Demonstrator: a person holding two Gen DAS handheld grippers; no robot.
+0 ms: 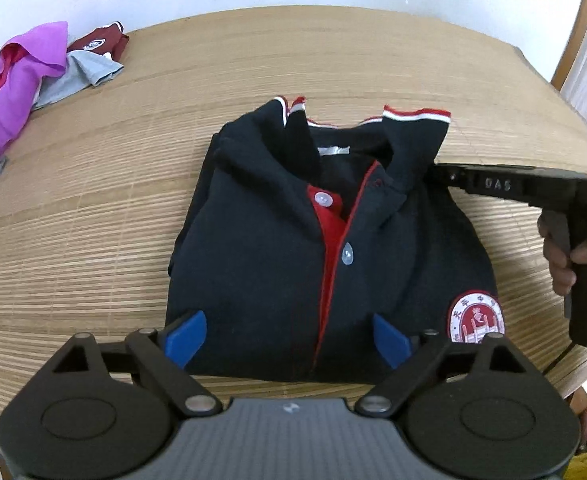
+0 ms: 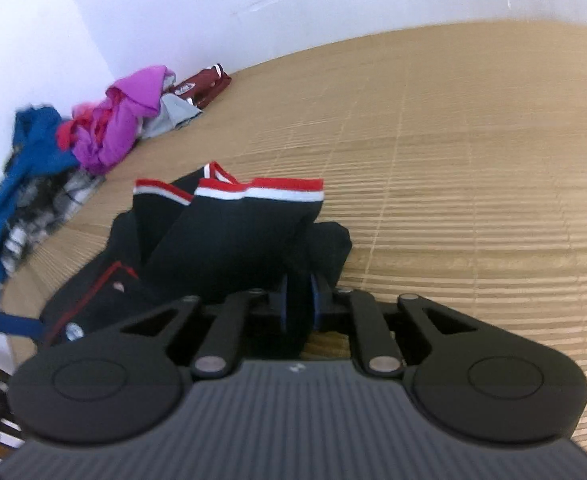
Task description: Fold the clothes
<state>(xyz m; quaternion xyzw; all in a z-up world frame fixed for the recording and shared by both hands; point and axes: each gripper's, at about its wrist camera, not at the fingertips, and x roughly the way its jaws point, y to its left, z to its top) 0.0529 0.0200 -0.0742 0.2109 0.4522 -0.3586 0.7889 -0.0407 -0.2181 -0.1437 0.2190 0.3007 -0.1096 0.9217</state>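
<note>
A folded dark navy polo shirt (image 1: 277, 240) with a red placket, a round crest and a red-and-white striped collar (image 2: 253, 192) lies on the bamboo mat (image 1: 113, 200). My left gripper (image 1: 289, 340) hangs over the shirt's near edge, its blue pads wide apart and nothing between them. My right gripper (image 1: 439, 172) comes in from the right at the collar's right wing. In the right wrist view its jaws (image 2: 299, 296) stand a narrow gap apart. Dark collar cloth runs between the pads, which do not visibly squeeze it.
A heap of loose clothes (image 1: 13, 88), pink, purple, grey and blue (image 2: 33, 148), sits at the mat's far left by the white wall. A folded maroon garment (image 2: 201, 88) lies beside it. A person's hand (image 1: 565, 256) holds the right gripper's handle. The mat's right edge (image 1: 553, 92) curves close by.
</note>
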